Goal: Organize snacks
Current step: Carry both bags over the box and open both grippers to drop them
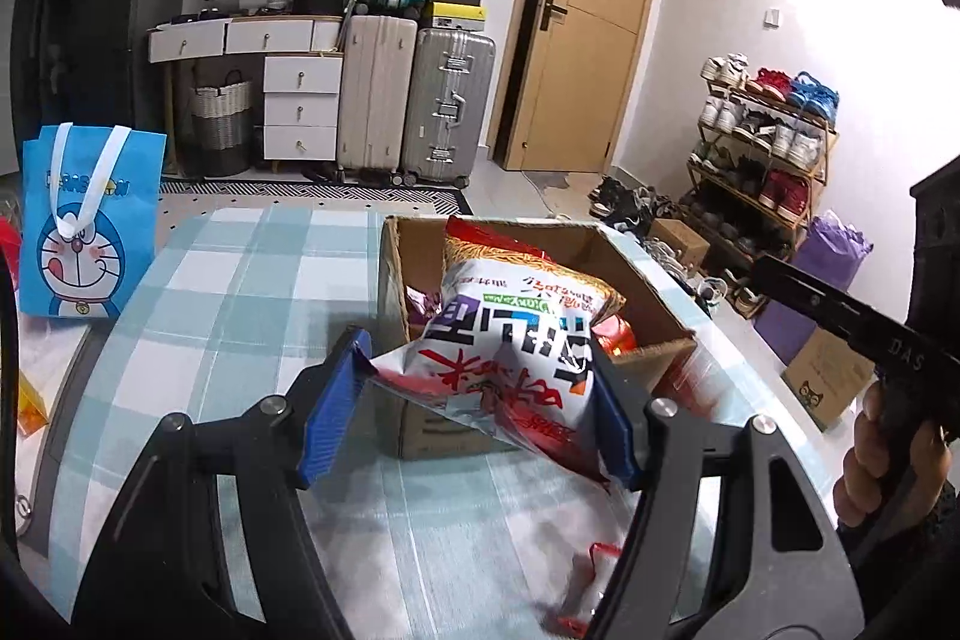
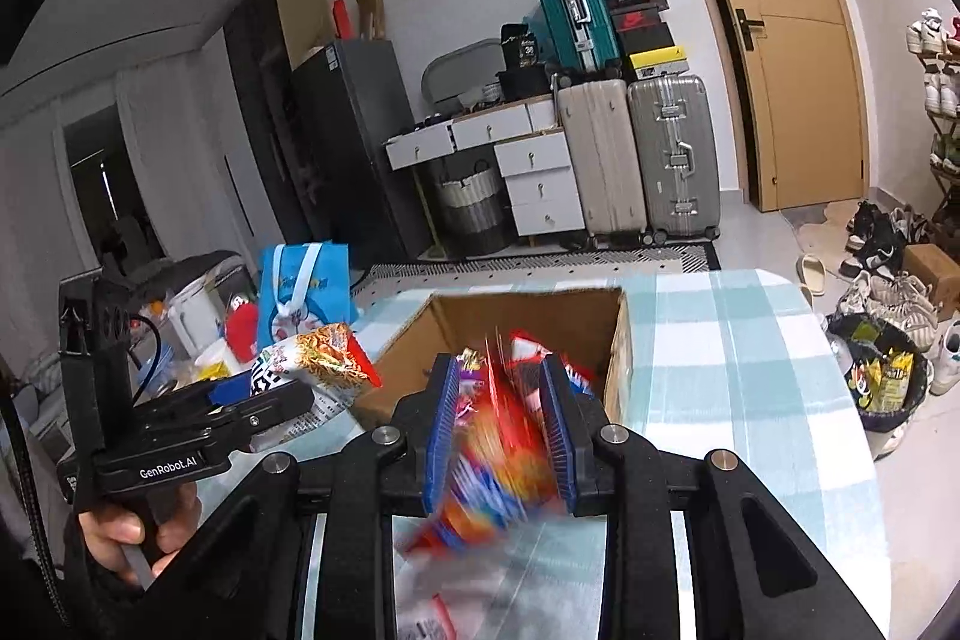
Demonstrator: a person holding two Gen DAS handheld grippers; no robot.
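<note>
My left gripper (image 1: 477, 349) is shut on a big white and red snack bag (image 1: 510, 340), its blue pads pressing on both sides. The bag hangs over the near edge of an open cardboard box (image 1: 393, 280) that holds other snack packets. In the right wrist view my right gripper (image 2: 499, 367) is shut on a blurred red, orange and blue snack packet (image 2: 504, 460), held just in front of the same box (image 2: 618, 376). That view also has the left gripper (image 2: 270, 391) and its snack bag (image 2: 318, 358) at the left.
The box stands on a table with a blue-checked cloth (image 1: 252, 268). A blue cartoon tote bag (image 1: 90, 232) stands at the table's far left, with a white jug and small items (image 2: 198, 334) beside it. A waste bin (image 2: 882, 382) and a shoe rack (image 1: 762, 148) are right of the table.
</note>
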